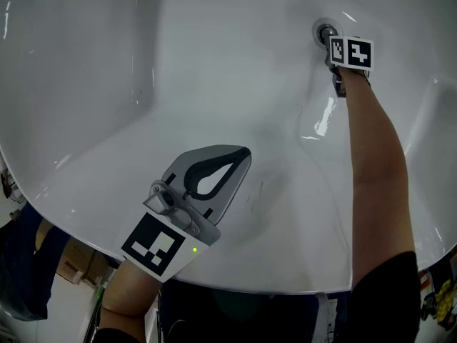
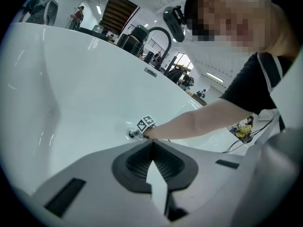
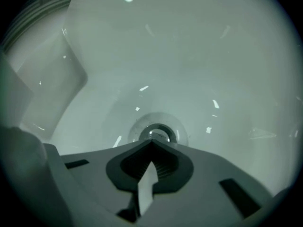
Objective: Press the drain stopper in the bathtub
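Closed right claw beside drain stopper; stopper round, facing upward.

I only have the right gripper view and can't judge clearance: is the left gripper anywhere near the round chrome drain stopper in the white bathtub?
Observer: No. In the head view the left gripper is over the near side of the white bathtub, far from the round chrome drain stopper.
Operator: Is it carrying anything?
Observer: No; the left gripper view shows its jaws together, nothing between them.
Operator: How does my right gripper look from above?
Observer: Its marker cube sits right beside the stopper, the forearm reaching across the tub.
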`<act>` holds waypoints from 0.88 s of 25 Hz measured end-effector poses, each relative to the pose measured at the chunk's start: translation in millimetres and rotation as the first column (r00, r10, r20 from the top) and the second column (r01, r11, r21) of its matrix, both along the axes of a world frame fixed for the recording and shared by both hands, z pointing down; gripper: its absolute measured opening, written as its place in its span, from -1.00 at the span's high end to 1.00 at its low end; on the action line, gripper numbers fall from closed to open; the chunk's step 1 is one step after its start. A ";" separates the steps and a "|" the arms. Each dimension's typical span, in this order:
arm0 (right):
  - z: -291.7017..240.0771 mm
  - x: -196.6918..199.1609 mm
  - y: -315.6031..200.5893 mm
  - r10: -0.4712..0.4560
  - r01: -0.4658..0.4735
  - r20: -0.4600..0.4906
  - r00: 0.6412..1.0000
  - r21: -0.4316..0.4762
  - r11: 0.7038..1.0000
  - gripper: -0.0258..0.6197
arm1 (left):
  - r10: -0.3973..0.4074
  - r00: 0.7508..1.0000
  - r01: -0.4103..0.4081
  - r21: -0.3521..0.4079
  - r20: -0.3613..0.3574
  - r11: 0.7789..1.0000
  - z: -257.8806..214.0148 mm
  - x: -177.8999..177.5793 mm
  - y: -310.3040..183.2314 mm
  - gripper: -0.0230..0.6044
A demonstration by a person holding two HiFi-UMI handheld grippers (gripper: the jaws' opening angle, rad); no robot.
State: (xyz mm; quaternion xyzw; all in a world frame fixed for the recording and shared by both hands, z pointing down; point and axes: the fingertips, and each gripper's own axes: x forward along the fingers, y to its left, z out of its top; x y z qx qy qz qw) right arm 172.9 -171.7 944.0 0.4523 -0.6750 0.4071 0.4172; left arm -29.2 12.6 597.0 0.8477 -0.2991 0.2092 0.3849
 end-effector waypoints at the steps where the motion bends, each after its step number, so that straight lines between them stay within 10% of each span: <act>1: -5.1 4.6 2.0 0.032 -0.033 0.019 0.999 0.012 0.999 0.89 | -0.004 1.000 0.004 -0.004 -0.007 1.000 0.4 0.8 -0.3 0.91; 7: -80.0 22.6 11.2 0.139 -0.161 0.169 0.976 0.125 0.979 0.89 | 0.053 0.998 -0.054 0.064 0.017 0.996 1.8 2.1 5.3 0.91; 22: -393.4 15.6 116.2 -0.024 -0.099 0.312 0.950 0.372 0.923 0.89 | 0.072 0.997 -0.066 0.175 -0.024 0.982 -152.5 1.5 15.5 0.91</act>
